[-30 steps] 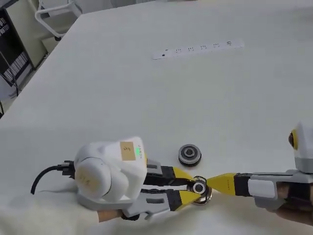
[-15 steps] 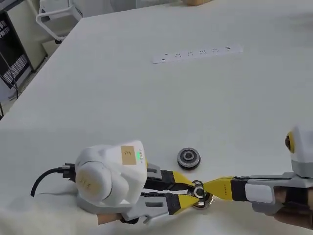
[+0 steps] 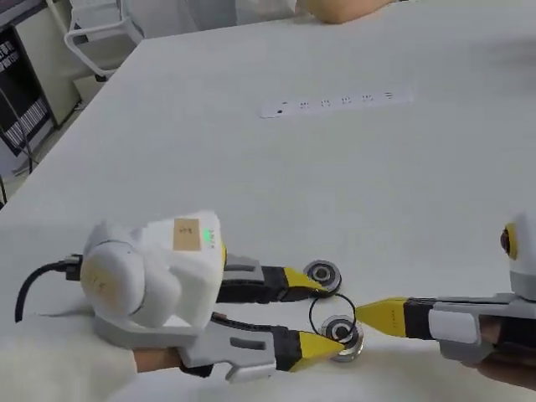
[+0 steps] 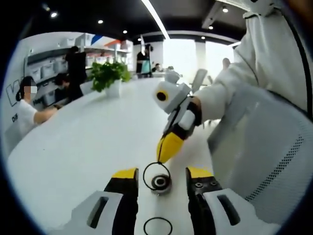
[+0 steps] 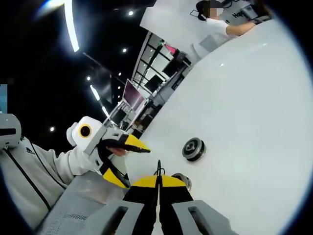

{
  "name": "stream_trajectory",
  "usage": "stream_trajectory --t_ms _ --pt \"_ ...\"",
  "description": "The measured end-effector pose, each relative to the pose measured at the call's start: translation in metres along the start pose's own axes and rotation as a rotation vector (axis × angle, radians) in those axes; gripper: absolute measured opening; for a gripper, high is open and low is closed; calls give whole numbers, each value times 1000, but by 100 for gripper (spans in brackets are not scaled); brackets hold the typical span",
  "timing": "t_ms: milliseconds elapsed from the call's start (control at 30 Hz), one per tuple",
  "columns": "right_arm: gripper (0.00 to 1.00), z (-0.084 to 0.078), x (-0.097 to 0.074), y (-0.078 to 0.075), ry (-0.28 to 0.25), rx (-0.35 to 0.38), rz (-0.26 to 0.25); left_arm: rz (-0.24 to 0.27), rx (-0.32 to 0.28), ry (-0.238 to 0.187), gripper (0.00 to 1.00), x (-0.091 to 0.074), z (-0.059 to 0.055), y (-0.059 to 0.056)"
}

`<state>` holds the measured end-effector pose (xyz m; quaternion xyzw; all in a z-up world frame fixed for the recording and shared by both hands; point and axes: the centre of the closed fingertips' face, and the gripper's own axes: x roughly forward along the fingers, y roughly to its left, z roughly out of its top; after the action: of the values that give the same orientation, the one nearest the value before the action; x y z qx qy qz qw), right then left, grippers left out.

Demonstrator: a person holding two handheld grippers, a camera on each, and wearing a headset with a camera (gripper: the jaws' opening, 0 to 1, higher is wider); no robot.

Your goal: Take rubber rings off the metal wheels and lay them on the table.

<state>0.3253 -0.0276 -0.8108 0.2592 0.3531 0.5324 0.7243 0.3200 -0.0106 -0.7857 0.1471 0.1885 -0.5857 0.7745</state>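
Observation:
A bare metal wheel (image 3: 342, 331) lies on the white table (image 3: 251, 184) between the spread jaws of my left gripper (image 3: 322, 311), which is open and not touching it. My right gripper (image 3: 360, 314) is shut on a thin black rubber ring (image 3: 321, 300); the ring stands as a loose loop over that wheel (image 4: 160, 182). I cannot tell whether the ring (image 4: 146, 172) still catches the wheel. A second wheel (image 3: 322, 273) with its rubber on lies just beyond. In the left gripper view another loose ring (image 4: 157, 226) lies flat between the jaws. The right gripper view has the ringed wheel (image 5: 194, 148) and the bare wheel (image 5: 182, 180).
A white power strip (image 3: 335, 104) lies across the far middle of the table. A black cable (image 3: 38, 280) trails from the left gripper's body. A chair (image 3: 92, 25) stands past the far left corner. A potted plant (image 4: 110, 73) and seated people are at the table's far end.
My left gripper's jaws have opened and let go of the wheel. The ring has come up off the wheel as a loop held by the right gripper. The head camera has shifted.

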Motion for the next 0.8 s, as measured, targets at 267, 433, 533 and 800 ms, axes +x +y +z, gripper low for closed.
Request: stream_trajectory --t_ms 267,433,533,800 --pt "0 5 -9 9 -14 -25 -15 38 35 -46 63 -33 24 -1" --pt "0 7 -12 17 -13 -44 -18 53 48 -46 72 -51 29 -4" --pt "0 9 -13 21 -9 -57 -20 67 52 -41 75 -61 29 -3" --pt "0 16 -13 35 9 -102 -10 147 23 -58 88 -92 29 3"
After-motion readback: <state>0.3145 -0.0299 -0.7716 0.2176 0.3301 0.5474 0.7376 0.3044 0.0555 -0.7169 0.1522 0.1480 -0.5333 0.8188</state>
